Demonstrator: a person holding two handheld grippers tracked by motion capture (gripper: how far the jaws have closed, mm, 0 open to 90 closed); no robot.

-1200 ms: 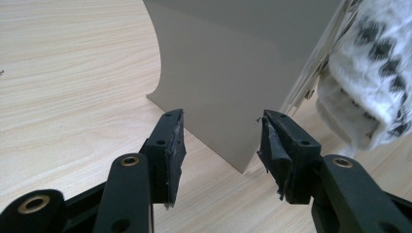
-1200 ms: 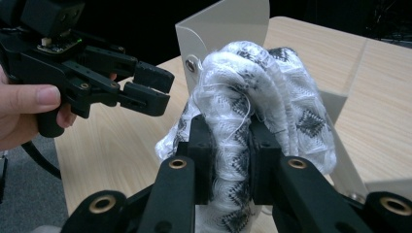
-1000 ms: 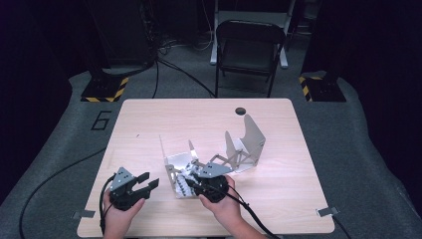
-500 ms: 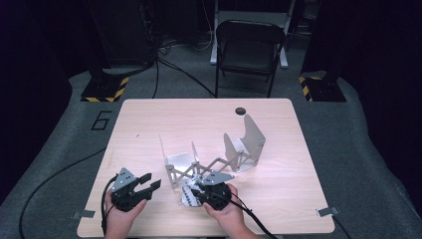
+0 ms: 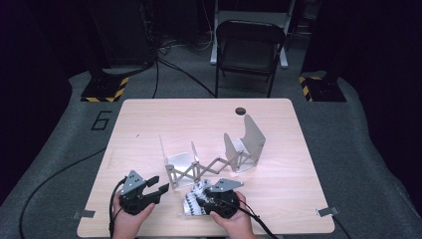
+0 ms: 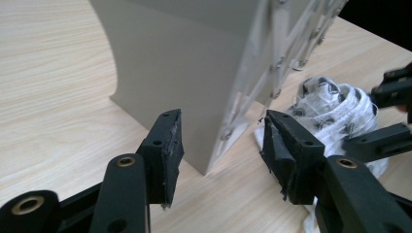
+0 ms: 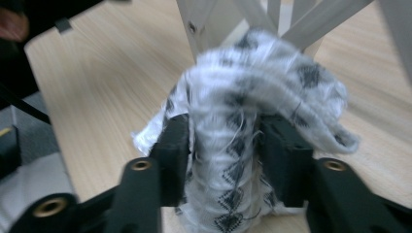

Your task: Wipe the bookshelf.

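Two tongs near the counter's front edge. Right tongs have just been opening, patterned cloth between the jaws; contact blurred, can't tell grip. Left tongs released, straddling the folding rack's end panel; rack top cropped.

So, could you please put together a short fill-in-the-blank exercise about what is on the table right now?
1. The patterned cloth sits between the jaws of the ____ gripper.
2. The two grey end plates of the metal rack are joined by a ____ lattice.
3. The left gripper has its jaws ____, with a corner of the rack between them.
4. Behind the table stands a folding ____.

Missing words: right; scissor; open; chair
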